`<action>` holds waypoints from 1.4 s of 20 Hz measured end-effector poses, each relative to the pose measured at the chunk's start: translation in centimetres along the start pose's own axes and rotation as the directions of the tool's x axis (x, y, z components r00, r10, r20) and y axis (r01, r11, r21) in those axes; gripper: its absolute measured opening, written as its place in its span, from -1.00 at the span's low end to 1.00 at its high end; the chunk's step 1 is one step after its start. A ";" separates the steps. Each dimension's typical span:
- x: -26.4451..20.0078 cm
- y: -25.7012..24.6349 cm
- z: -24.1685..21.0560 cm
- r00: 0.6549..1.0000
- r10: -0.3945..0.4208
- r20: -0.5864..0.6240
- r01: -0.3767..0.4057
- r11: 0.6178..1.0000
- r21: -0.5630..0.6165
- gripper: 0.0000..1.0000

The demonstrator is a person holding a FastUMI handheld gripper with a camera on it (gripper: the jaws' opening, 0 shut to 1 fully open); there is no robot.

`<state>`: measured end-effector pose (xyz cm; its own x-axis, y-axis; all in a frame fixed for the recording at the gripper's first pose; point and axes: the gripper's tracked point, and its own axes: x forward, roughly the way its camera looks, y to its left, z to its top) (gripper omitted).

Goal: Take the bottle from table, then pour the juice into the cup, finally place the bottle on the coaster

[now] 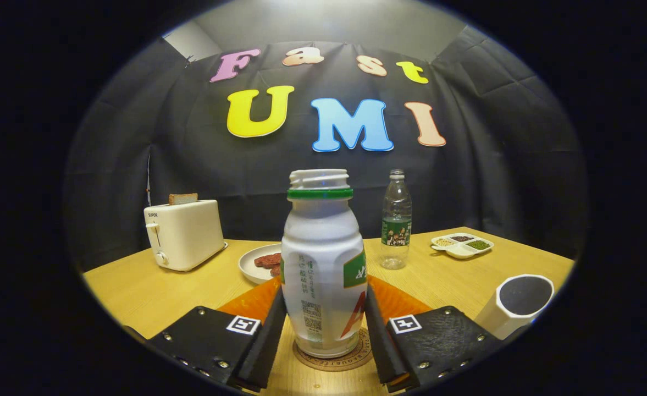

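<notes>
Bottle (323, 264) upright on coaster (334, 360)
Gripper (323, 330) fingers flank it (mouth up, uncapped), seemingly touching; firm grip uncertain.

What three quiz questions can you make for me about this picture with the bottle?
1. True or false: the white bottle stands upright on the round coaster.
2. Which thing stands to the right of the gripper, near its right finger? A) toaster B) white cup C) plate of food
3. Fill in: the bottle sits ___ the two fingers.

Key:
1. True.
2. B, the white cup. The toaster and the plate of food stand beyond the left finger.
3. Between. Both fingers flank the bottle closely; whether they press on it is unclear.
</notes>
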<state>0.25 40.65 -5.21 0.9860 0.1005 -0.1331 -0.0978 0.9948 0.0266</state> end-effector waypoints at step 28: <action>-12.4 0.3 21.1 0.946 0.100 0.309 -0.096 0.995 -0.025 0.94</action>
<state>-9.15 39.47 17.30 0.9646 0.1900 0.1828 -0.1959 0.9805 0.0144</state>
